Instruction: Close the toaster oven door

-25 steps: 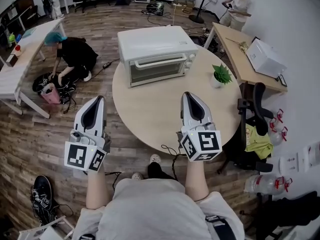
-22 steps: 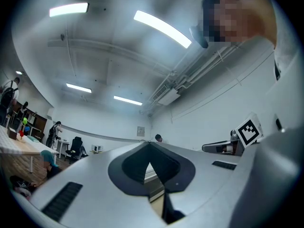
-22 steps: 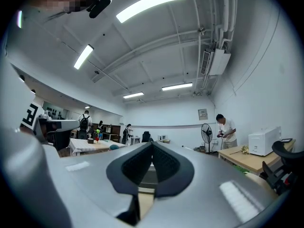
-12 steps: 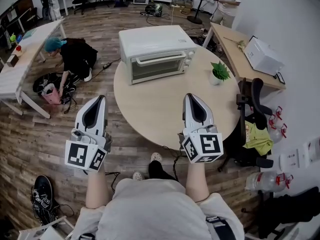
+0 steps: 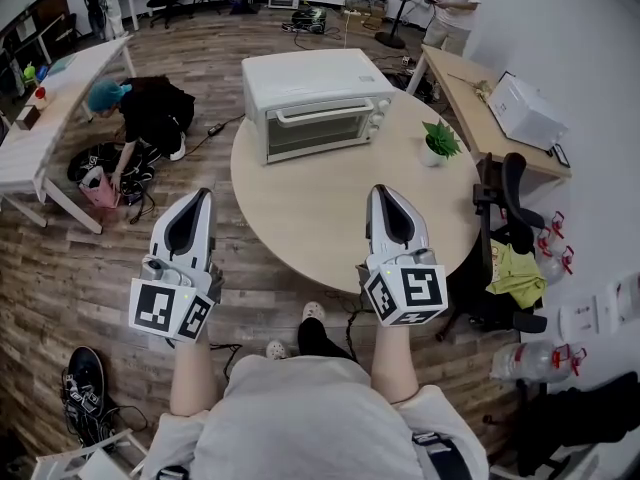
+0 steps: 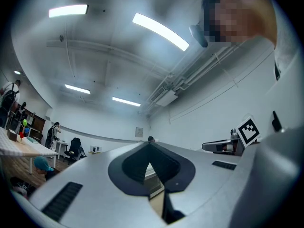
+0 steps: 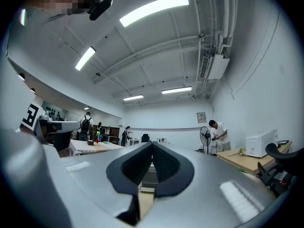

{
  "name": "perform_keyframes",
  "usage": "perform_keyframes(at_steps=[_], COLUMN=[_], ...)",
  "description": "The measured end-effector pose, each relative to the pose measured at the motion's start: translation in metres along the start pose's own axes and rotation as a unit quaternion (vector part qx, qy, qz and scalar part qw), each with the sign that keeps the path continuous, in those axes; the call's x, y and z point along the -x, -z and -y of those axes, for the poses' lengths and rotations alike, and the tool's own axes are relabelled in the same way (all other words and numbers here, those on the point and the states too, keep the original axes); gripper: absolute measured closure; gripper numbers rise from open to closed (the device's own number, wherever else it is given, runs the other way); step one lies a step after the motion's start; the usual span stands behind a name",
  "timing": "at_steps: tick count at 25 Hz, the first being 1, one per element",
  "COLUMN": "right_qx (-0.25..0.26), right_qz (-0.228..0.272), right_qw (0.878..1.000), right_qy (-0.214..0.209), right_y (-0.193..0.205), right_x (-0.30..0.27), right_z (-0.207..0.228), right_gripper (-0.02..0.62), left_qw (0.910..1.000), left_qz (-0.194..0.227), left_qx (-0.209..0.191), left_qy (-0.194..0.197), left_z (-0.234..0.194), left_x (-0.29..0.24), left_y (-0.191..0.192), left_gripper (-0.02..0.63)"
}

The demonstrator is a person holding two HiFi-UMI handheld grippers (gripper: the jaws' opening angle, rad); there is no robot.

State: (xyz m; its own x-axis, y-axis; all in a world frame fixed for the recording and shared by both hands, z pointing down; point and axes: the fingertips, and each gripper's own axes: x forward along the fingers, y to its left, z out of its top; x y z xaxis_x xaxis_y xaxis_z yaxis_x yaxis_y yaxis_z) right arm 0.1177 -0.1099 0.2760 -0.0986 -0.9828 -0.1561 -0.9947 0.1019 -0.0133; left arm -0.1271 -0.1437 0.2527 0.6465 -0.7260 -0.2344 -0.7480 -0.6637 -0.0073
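Standing on the far part of the round table (image 5: 320, 213), the toaster oven (image 5: 310, 80) faced the person. Its door (image 5: 320, 136) was upright against the oven's front, with the handle (image 5: 322, 115) running across its top edge. Both grippers were on the person's side of the oven and well apart from it, touching neither the door nor the handle.

The left gripper (image 5: 203, 197) was held nearer than the oven and to its left, out past the table's rim and above the wooden floor (image 5: 90, 268). Its jaws were pressed together at the tips and held nothing.

The right gripper (image 5: 384, 190) hung nearer than the oven and slightly to its right, above the near part of the tabletop. Its jaws were likewise closed tip to tip, with nothing between them. Both pointed roughly toward the oven.

A small potted plant (image 5: 441, 148) stood just to the right of the oven, near the table's edge.
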Motion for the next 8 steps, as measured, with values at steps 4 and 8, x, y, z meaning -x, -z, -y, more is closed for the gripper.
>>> perform_keyframes(at_steps=[4,8], right_qx=[-0.003,-0.004], right_qz=[0.001,0.001], right_qw=[1.000,1.000], right_qy=[0.000,-0.002], right_y=[-0.0012,-0.0024], right_x=[0.0020,0.0031], right_z=[-0.0043,-0.0077], right_gripper=[0.584,0.584], left_qw=[1.0000,1.0000], left_qz=[0.000,-0.002], left_qx=[0.000,0.002], left_qy=[0.000,-0.002], left_z=[-0.0014,-0.0030], left_x=[0.0046,0.0081], left_y=[-0.0014,-0.0011], left_gripper=[0.598,0.598])
